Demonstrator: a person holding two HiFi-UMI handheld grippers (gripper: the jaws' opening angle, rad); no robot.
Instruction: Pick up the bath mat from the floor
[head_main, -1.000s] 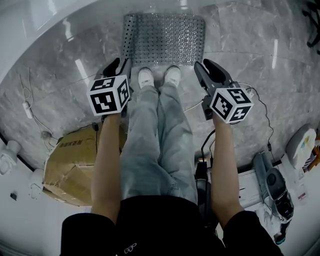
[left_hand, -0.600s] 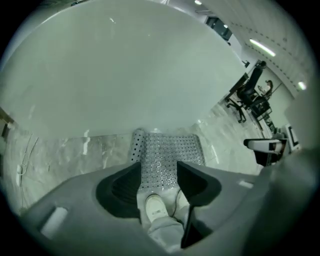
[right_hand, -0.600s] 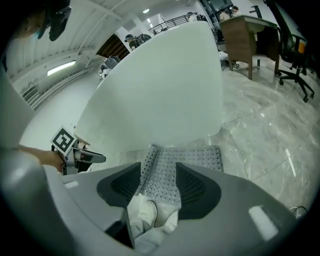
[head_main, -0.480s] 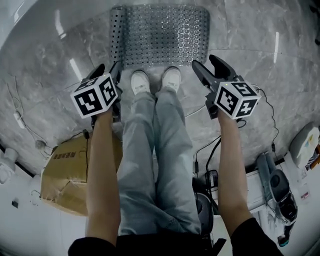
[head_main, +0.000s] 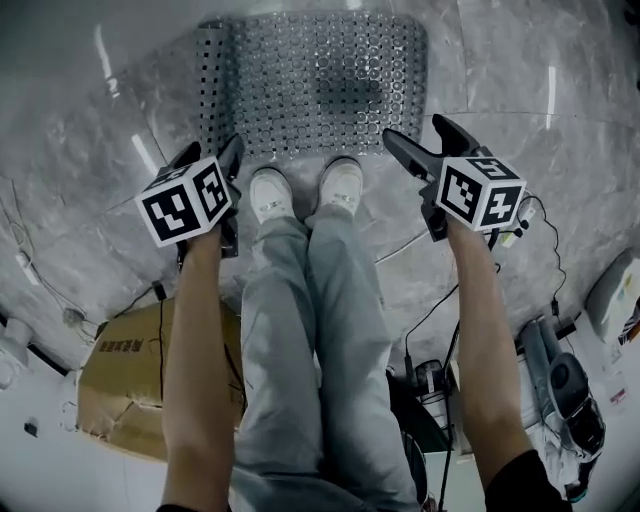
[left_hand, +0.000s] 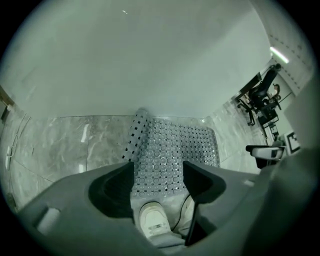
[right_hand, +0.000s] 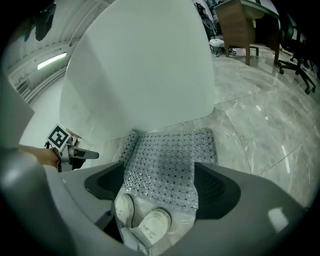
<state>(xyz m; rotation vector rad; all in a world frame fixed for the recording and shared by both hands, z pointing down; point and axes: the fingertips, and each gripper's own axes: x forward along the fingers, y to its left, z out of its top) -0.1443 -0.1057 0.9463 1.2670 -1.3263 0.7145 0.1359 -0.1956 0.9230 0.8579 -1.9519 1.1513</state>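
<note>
The bath mat (head_main: 315, 85) is a grey translucent rubber sheet studded with round bumps and holes. It lies flat on the marble floor just beyond the person's white shoes (head_main: 270, 195), with its left edge curled up. My left gripper (head_main: 210, 152) hovers above the floor near the mat's near left corner, its jaws opening with nothing between them. My right gripper (head_main: 415, 130) hangs near the mat's near right corner, its jaws also opening and empty. The mat (left_hand: 172, 145) lies beyond the left gripper (left_hand: 158, 172) in its own view. The right gripper (right_hand: 159, 175) likewise looks onto the mat (right_hand: 170, 155).
A white curved tub wall (head_main: 60, 40) rises behind the mat. A cardboard box (head_main: 125, 375) sits at the lower left. Black cables (head_main: 430, 300) and a grey appliance (head_main: 560, 385) lie at the right. An office chair (left_hand: 260, 97) and a wooden desk (right_hand: 245, 25) stand farther off.
Both grippers' jaws have spread wider. The head view has shifted forward, so the mat appears larger and nearer, and the left gripper has moved outward to the left.
</note>
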